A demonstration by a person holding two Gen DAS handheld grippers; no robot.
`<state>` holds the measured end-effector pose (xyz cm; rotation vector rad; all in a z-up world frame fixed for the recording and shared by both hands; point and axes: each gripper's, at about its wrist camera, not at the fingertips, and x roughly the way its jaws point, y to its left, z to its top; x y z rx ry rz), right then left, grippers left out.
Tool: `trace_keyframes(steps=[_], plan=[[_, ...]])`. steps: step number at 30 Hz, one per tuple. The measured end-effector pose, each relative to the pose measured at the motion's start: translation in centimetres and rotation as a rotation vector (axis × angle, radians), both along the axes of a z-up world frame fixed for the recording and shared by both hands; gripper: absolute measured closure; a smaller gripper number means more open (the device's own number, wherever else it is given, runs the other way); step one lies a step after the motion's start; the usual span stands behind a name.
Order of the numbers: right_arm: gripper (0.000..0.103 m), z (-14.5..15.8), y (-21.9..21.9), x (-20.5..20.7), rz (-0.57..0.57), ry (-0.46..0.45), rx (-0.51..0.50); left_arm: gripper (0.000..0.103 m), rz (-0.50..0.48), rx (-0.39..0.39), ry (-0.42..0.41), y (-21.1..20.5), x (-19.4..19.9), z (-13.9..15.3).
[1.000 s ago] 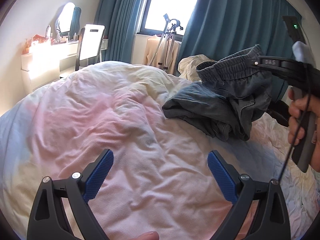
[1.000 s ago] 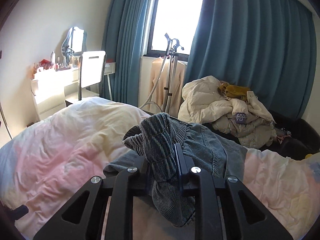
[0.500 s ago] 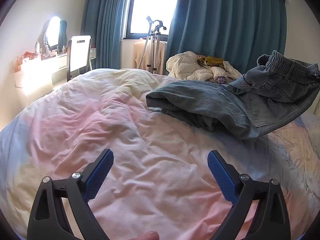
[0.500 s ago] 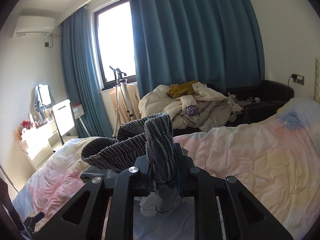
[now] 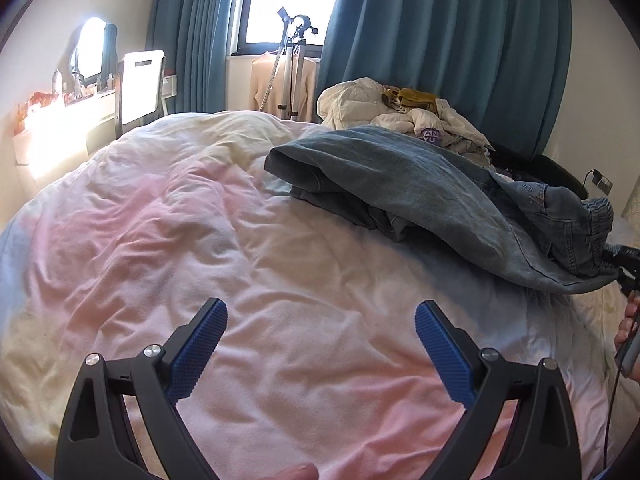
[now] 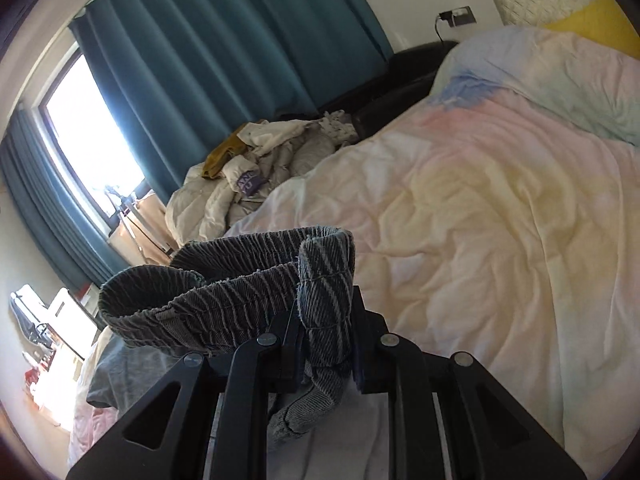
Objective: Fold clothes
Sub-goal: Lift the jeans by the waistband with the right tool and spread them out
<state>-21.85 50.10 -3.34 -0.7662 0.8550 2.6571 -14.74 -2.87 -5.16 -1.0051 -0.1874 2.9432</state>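
While the left gripper (image 5: 320,328) hangs over the pink-and-white duvet (image 5: 168,240) with its blue pads spread wide and nothing between them, the left wrist view shows the grey denim trousers (image 5: 420,184) lying across the duvet beyond it, toward the blue curtains (image 5: 440,40). Their elastic waistband (image 5: 596,216) is lifted off the duvet at the right edge, where part of the right gripper's black body and a few fingers of the person's hand (image 5: 628,328) show. A heap of pale clothes (image 5: 404,112) sits past the duvet's far edge, below the curtains; a garment steamer stand (image 5: 290,68) is to the left of that heap.

From the right wrist view, the right gripper (image 6: 326,344) has its jaws narrow and clamped on the waistband (image 6: 324,280) — ribbed denim bunched between the pads, with a loop of the band curving off to the left above the duvet (image 6: 480,220). Clothes heap (image 6: 248,176) lies beyond the duvet's edge, under the curtains (image 6: 220,48).
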Motion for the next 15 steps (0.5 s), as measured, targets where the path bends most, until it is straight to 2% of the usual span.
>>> trace_keyframes(steps=[8, 15], plan=[[0.086, -6.3, 2.8, -1.1, -0.052, -0.115, -0.067, 0.006, -0.001, -0.029, -0.047, 1.0, -1.2, -1.7], [0.080, -6.8, 3.3, -0.1, -0.028, -0.125, -0.123, 0.006, -0.006, -0.025, -0.025, 1.1, -0.6, -1.2]])
